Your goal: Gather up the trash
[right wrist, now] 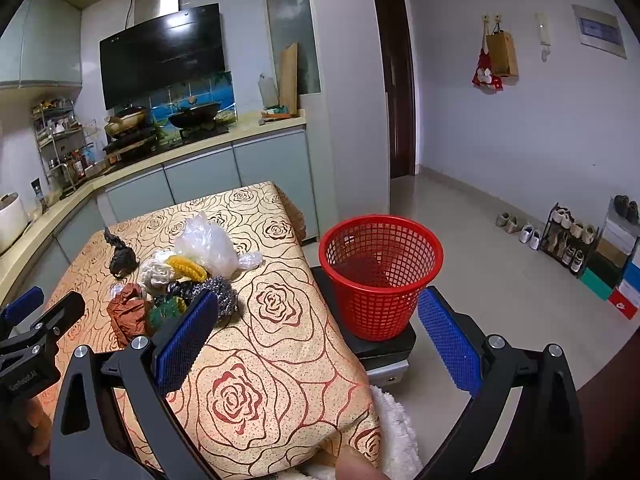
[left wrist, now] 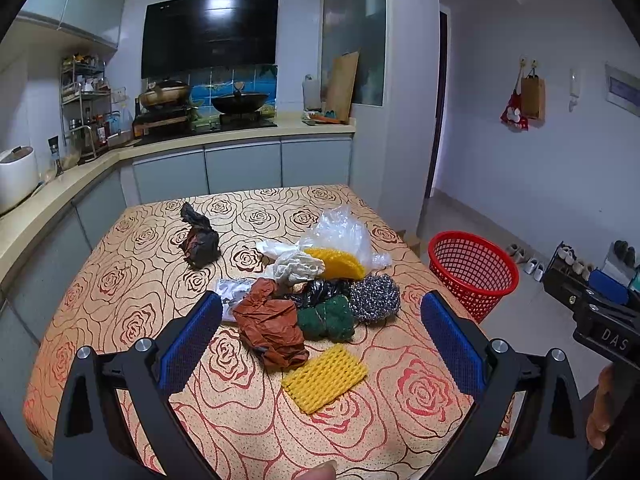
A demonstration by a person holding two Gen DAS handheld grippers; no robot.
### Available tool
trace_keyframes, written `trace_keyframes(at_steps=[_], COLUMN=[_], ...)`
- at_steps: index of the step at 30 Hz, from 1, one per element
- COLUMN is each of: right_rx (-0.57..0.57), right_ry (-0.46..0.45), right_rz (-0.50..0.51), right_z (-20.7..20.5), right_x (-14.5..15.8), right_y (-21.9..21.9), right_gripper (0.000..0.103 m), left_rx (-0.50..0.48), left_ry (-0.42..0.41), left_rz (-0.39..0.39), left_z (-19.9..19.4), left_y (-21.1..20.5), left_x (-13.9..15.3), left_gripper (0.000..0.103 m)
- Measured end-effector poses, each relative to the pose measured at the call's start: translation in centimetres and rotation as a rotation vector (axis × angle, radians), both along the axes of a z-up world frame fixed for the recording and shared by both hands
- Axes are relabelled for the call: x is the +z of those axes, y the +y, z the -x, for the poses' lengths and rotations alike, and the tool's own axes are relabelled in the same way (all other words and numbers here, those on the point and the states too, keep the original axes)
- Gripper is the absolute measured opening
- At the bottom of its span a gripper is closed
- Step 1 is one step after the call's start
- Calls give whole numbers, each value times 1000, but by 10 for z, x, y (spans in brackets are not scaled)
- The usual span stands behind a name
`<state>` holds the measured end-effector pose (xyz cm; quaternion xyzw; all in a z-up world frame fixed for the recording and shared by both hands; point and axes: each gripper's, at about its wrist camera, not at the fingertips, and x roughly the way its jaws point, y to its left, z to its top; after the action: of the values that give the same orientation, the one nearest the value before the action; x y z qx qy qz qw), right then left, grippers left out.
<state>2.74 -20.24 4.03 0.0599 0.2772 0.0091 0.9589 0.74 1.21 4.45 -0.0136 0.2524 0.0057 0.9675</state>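
Room: a kitchen; my counter (left wrist: 168, 280) has a rose-pattern cloth.
Trash: a pile lies mid-counter, brown paper (left wrist: 272, 324), green scourer (left wrist: 326, 318), steel wool (left wrist: 374, 298), clear bag (left wrist: 340, 236), yellow net (left wrist: 324, 378).
Basket: the red basket (right wrist: 380, 276) stands beside the counter.
Left tongs (left wrist: 320, 340): apart, holding nothing, above the pile.
Right tongs (right wrist: 316, 340): apart, holding nothing, near the basket.

Dim, bluish indoor light; fisheye-warped edges, dark vignetted corners.
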Motion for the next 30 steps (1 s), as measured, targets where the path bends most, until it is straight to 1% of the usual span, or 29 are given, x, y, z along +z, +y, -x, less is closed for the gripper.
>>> trace_keyframes(at_steps=[30], right_rx=[1], right_ry=[2], right_rz=[-2], right_z=[0], right_x=[-1], right_y=[0], right_gripper=[97], left_rx=[-7], left_ry=[7], left_rz=[-2], left_z=[0], left_y=[-1], left_x=[-2], left_gripper=[96])
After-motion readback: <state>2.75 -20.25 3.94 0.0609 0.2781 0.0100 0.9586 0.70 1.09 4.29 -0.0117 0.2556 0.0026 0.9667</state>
